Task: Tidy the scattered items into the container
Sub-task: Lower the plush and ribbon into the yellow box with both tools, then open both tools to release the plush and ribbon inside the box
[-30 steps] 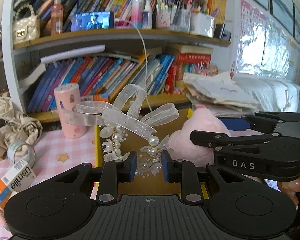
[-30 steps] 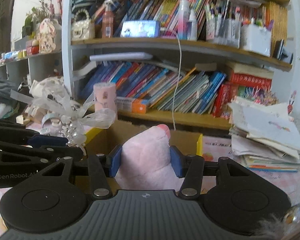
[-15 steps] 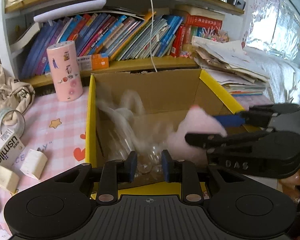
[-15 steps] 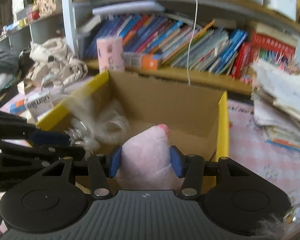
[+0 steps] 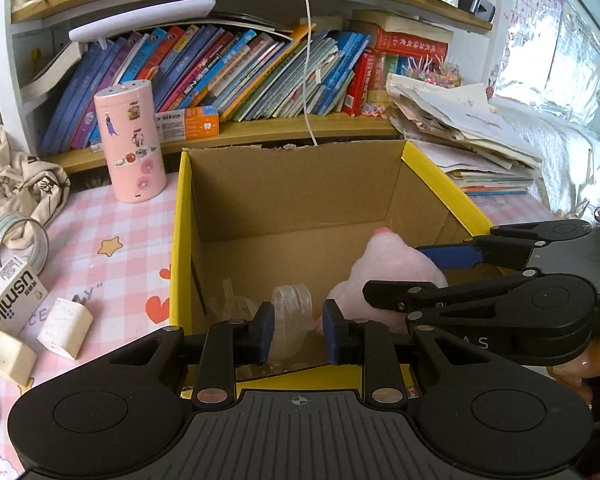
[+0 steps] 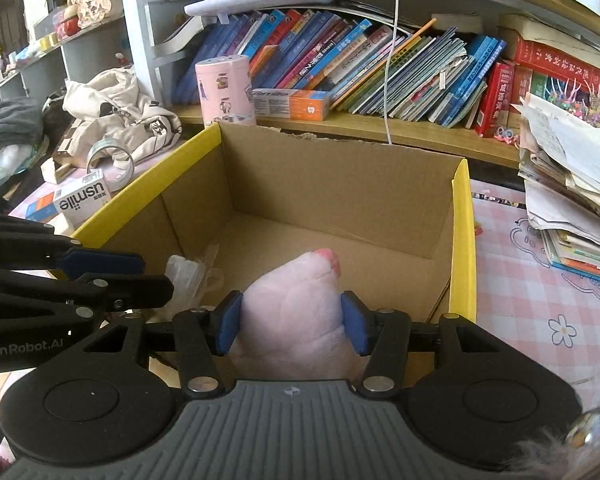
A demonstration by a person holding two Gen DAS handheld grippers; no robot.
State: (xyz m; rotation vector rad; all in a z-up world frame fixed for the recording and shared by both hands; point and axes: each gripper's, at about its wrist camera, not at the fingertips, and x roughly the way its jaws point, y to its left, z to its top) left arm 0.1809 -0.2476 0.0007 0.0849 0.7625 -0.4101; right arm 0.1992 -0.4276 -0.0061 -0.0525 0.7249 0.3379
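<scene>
Cardboard box [image 5: 292, 216] with yellow rim, standing open on the pink checked worktop [image 5: 112, 232] in front of the bookshelf [image 5: 260, 132]. Left tool [image 5: 294, 332], its pads pressed as near together as they go, pinches the sheer ribbon bow [image 5: 290, 304] low inside the box at its near wall. Right tool [image 6: 291, 326], pads partly spread, grips the pink plush toy [image 6: 296, 304] inside the box, just beside the bow; a toothpaste carton [image 5: 10, 300] and tape roll [image 5: 18, 236] lie outside on the worktop.

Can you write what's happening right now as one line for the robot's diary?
left gripper: shut on ribbon bow | right gripper: shut on pink plush toy | both inside cardboard box | next: release
</scene>
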